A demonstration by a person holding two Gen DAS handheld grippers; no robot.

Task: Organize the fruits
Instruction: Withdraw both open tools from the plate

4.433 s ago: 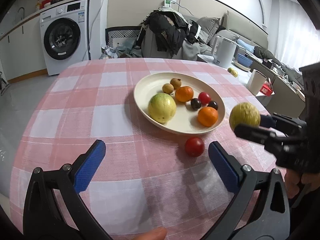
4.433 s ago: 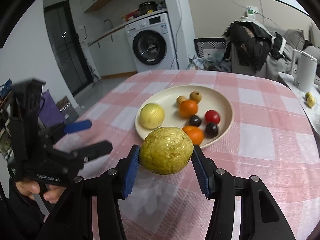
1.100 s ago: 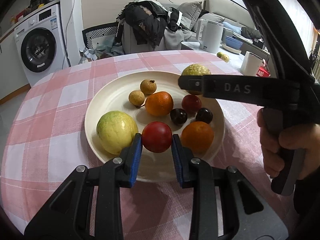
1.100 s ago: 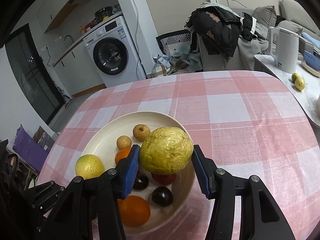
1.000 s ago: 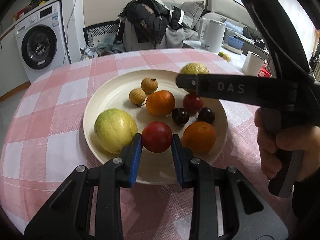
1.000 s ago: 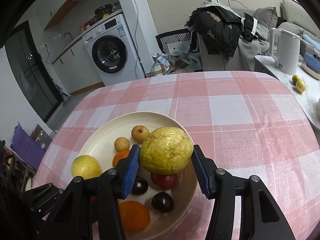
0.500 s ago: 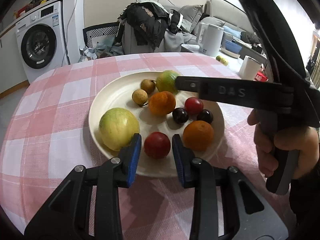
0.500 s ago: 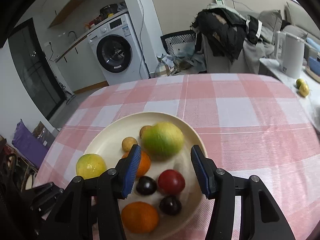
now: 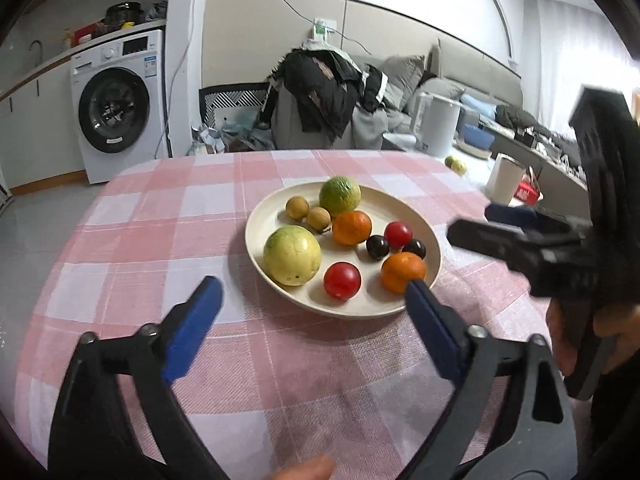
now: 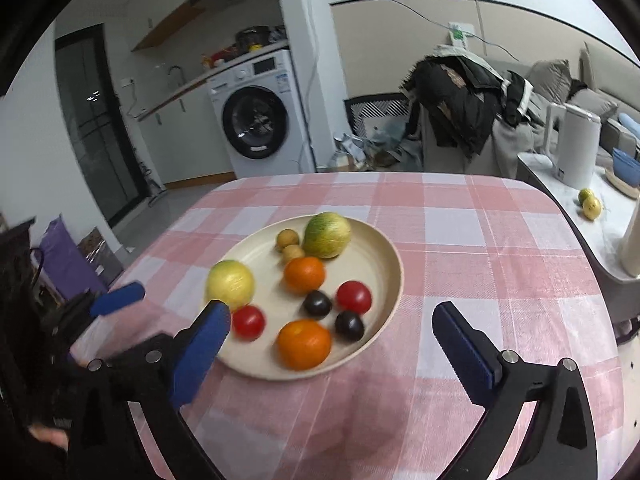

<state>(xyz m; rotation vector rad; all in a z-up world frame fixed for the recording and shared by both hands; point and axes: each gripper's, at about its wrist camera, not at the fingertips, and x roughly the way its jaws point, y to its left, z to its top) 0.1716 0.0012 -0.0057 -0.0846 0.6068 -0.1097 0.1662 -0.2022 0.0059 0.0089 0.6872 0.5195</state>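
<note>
Released since a second ago: red tomato [image 9: 341, 286] and greenish-yellow passion fruit [image 9: 340, 196], both now lying free in the cream plate [image 9: 431, 240]. From the left wrist: left gripper [image 9: 314, 300] pulled back above the pink checked tablecloth [image 9: 152, 216], blue pads [image 9: 192, 326] wide apart and holding nothing; tomato at the plate's near edge, between a large yellow-green guava [image 9: 292, 255] and an orange [image 9: 402, 271]; passion fruit at the far rim, beside two small brown longans [image 9: 308, 212]; second orange [image 9: 352, 227], another red tomato [image 9: 398, 234] and two dark plums [image 9: 396, 247] in the middle; right gripper [image 9: 496, 226] off to the right, clear of the plate, finger spread not readable from this angle. From the right wrist: right gripper [image 10: 332, 330] also withdrawn, pads [image 10: 466, 344] spread wide and empty; passion fruit [image 10: 327, 235] resting at the far side of the plate [image 10: 390, 264], touching a longan [image 10: 287, 239]; tomato [image 10: 249, 321] near the left pad, slightly blurred; washing machine [image 10: 256, 120] and white kettle [image 10: 574, 144] behind the table.
</note>
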